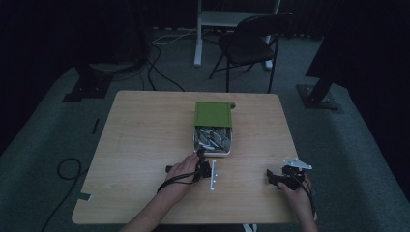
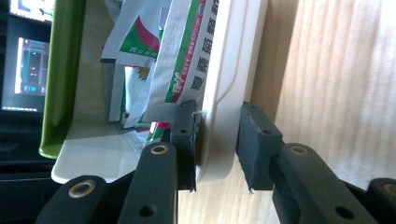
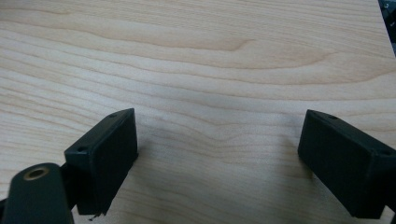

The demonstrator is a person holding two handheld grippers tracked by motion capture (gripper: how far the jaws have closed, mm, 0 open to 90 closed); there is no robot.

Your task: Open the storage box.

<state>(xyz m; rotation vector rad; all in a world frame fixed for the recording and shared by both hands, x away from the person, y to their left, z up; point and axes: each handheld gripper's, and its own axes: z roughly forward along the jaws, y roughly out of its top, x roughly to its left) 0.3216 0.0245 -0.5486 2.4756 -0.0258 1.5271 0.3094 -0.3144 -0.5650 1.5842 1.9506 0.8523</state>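
A white box [image 1: 212,153] with a green lid [image 1: 213,114] slid half back sits at the table's middle, holding several printed sachets [image 1: 212,137]. My left gripper [image 1: 201,157] is at the box's near left corner. In the left gripper view its jaws straddle the white rim [image 2: 229,70]: one pad [image 2: 184,135] presses the inner side beside the sachets [image 2: 182,56], the other pad [image 2: 257,140] stands a sliver off the outer side, so my left gripper [image 2: 215,140] is open. My right gripper [image 1: 273,178] rests open near the front right edge, with bare wood between its jaws [image 3: 217,154].
The wooden table [image 1: 145,135] stands on grey carpet. A black folding chair [image 1: 251,43] and a white desk frame [image 1: 198,34] are behind it. Cables [image 1: 67,169] lie on the floor at left. A lit screen [image 2: 28,60] glows beyond the green lid [image 2: 63,70].
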